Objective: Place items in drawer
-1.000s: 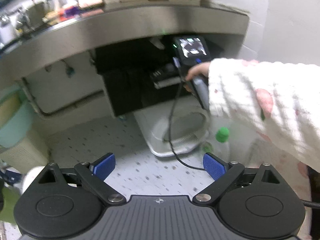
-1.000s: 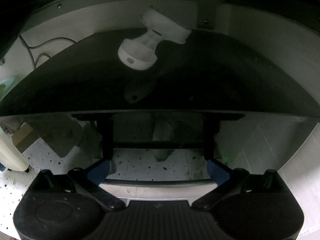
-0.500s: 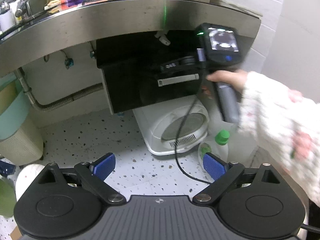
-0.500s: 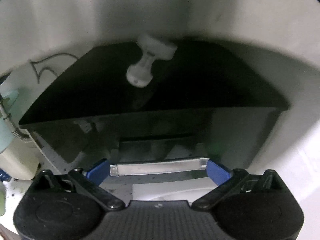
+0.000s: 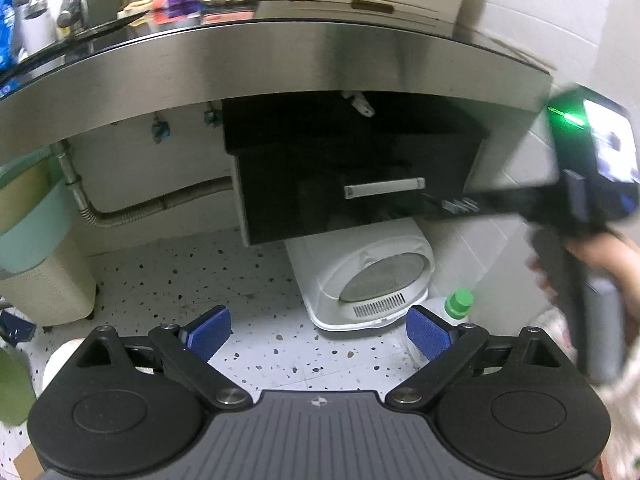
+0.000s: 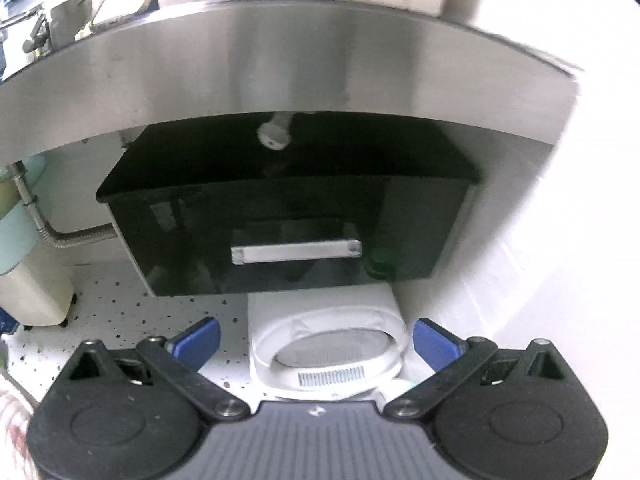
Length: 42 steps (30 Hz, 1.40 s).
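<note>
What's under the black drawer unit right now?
A white domed appliance sits on the speckled floor beneath the black drawer unit. Its rear part is hidden by the unit.

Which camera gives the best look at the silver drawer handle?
The right wrist view: the drawer handle sits centered and faces the camera head-on, unobstructed. The left wrist view shows the same handle smaller, off to the right and at an angle, still fully visible.
</note>
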### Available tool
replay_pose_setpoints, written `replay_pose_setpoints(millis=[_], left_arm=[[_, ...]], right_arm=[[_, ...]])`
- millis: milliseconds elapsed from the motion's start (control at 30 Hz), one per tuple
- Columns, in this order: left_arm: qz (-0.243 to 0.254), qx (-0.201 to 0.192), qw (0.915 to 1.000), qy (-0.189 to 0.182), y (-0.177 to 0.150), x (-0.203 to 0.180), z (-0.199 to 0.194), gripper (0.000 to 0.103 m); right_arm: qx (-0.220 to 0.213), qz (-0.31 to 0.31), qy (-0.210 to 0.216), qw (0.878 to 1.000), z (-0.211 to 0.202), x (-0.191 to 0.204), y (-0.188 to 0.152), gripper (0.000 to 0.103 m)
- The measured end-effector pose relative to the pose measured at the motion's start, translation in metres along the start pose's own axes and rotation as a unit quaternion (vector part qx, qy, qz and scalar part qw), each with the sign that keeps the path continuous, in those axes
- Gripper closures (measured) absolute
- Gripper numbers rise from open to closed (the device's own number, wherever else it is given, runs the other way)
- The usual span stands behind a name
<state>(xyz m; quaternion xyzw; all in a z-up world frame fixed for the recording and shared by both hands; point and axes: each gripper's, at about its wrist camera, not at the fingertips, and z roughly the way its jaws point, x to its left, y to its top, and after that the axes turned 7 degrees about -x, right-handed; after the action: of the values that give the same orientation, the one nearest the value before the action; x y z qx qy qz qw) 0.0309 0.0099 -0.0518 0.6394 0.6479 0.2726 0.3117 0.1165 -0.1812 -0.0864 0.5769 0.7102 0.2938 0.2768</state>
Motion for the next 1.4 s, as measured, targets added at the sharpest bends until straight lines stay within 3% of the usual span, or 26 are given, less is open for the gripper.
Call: replay_pose_setpoints(millis=[300,600,1133,1400], left_arm=[[0.013,-0.004,0.9995,-0.029,-0.003,-0.01,-0.006,0.008],[0.007,-0.026,0.9992,-0.028,0.006,-0.017,-0.024,0.008],[0.002,-0.069,0.9975,-0.018,0.027,-0.022,-0.067,0.008],[0.008,-0.079,0.9967,-0.017,0.03,-0.03,-0.077,0.008]], right_arm=[[0.01,0.032,-0.038,0.999,-0.071,-0.017,-0.03,0.0],[-0.025,0.018,-0.072,0.997,-0.116,-0.01,-0.034,0.0],[-0.068,0.027,-0.046,0.996,-0.174,-0.001,-0.021,0.0],[-0.074,0.024,-0.058,0.995,-0.189,-0.004,-0.022,0.0]])
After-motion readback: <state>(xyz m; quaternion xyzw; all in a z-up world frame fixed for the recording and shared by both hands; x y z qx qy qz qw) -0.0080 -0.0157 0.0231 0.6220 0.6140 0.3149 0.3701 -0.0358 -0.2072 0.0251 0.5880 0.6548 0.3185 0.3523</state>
